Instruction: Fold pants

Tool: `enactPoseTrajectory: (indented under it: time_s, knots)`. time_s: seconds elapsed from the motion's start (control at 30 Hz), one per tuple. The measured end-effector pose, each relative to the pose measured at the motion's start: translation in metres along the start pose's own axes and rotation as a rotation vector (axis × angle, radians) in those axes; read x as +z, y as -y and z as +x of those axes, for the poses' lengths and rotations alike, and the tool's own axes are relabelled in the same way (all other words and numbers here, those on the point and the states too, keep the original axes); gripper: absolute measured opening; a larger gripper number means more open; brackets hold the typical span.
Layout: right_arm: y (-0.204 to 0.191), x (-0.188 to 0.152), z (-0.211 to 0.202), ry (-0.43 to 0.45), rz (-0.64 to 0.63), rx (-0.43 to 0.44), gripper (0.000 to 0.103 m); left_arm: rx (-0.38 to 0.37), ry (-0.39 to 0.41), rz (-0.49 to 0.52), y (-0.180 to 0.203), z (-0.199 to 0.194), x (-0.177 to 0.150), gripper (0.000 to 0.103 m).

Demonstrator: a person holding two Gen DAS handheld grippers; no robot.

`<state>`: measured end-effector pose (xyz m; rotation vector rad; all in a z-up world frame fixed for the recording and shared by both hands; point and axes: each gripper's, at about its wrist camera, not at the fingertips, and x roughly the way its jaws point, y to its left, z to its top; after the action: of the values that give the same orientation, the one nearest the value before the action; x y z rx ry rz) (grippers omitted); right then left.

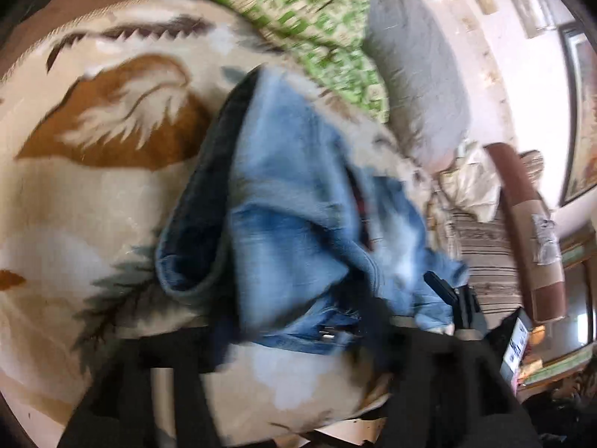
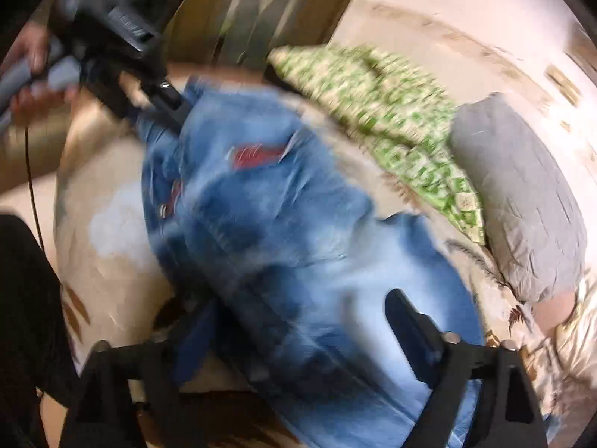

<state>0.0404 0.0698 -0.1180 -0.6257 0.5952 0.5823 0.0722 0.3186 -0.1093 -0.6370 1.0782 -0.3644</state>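
A bed covered by a cream blanket (image 1: 93, 194) with brown leaf motifs fills both views, a green patterned cloth (image 2: 403, 123) and a grey pillow (image 2: 522, 194) at the upper right of the right wrist frame. Blue jeans (image 2: 283, 231) lie bunched across the centre. The left claw (image 2: 169, 106), at upper left, is clenched on the denim's edge. The right claw (image 2: 298, 321), at bottom, has its fingers spread around the fabric; motion blur hides whether it grips.

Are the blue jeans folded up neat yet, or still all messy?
Messy: the jeans lie bunched on the blanket, one leg opening gaping, not stacked flat.
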Motion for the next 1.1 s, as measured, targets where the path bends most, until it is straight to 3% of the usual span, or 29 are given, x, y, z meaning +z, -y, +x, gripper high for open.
enactPoseTrajectory:
  time_s: [0.03, 0.1, 0.3, 0.43, 0.53, 0.67, 0.73, 0.93, 1.1]
  knots:
    - [0.01, 0.001, -0.006, 0.01, 0.038, 0.024, 0.092, 0.052, 0.02, 0.01, 0.006, -0.006, 0.002, 0.103]
    - [0.022, 0.002, -0.015, 0.023, 0.084, 0.024, 0.092, 0.126, 0.091, 0.016, 0.017, -0.022, 0.006, 0.103]
    - [0.049, -0.004, -0.032, 0.018, 0.214, 0.065, 0.092, 0.191, 0.131, 0.01, 0.03, -0.041, 0.011, 0.103]
    - [0.081, -0.033, -0.065, 0.033, 0.46, 0.095, 0.092, 0.176, 0.168, 0.142, 0.058, -0.045, 0.006, 0.103]
    - [0.108, -0.075, -0.091, 0.029, 0.704, 0.081, 0.092, 0.138, 0.102, 0.363, 0.115, -0.017, 0.006, 0.103]
    - [0.14, -0.146, -0.124, 0.041, 1.036, -0.02, 0.093, 0.063, -0.033, 0.612, 0.188, 0.042, 0.011, 0.103]
    - [0.152, -0.178, -0.139, 0.066, 1.176, -0.06, 0.093, 0.035, -0.086, 0.681, 0.217, 0.073, 0.015, 0.103]
    - [0.185, -0.263, -0.174, 0.14, 1.519, -0.161, 0.092, -0.043, -0.187, 0.747, 0.285, 0.139, 0.026, 0.103]
    - [0.21, -0.296, -0.16, 0.138, 1.632, -0.138, 0.092, -0.053, -0.233, 0.794, 0.32, 0.169, 0.023, 0.103]
